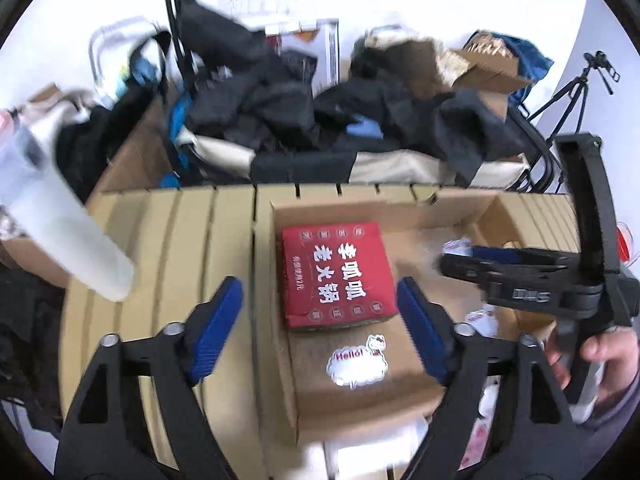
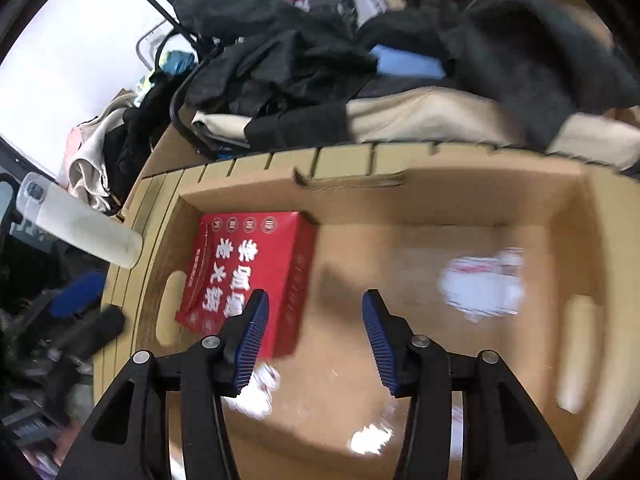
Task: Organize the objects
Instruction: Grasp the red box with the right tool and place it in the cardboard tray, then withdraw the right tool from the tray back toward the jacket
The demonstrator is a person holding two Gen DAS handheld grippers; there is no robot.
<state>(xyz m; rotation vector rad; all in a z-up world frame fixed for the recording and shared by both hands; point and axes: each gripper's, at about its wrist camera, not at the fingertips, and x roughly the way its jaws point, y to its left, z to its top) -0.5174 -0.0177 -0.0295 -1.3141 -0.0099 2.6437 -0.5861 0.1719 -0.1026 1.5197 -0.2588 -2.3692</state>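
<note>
A red box with white Chinese print (image 1: 338,274) lies in the far left corner of an open cardboard box (image 1: 360,210); it also shows in the right wrist view (image 2: 244,276). My left gripper (image 1: 320,328) is open and empty, hovering above the red box. My right gripper (image 2: 314,340) is open and empty over the cardboard box floor (image 2: 400,360), just right of the red box; it also shows in the left wrist view (image 1: 472,258). White stickers or small packets (image 2: 482,284) lie on the floor. A "Hello!" sticker (image 1: 358,362) is on the box flap.
A white bottle (image 1: 60,224) lies tilted at the left, on the slatted wooden table (image 1: 172,248); it also shows in the right wrist view (image 2: 80,220). Dark clothes (image 1: 280,108) and bags are heaped behind. A tripod (image 1: 576,92) stands at the far right.
</note>
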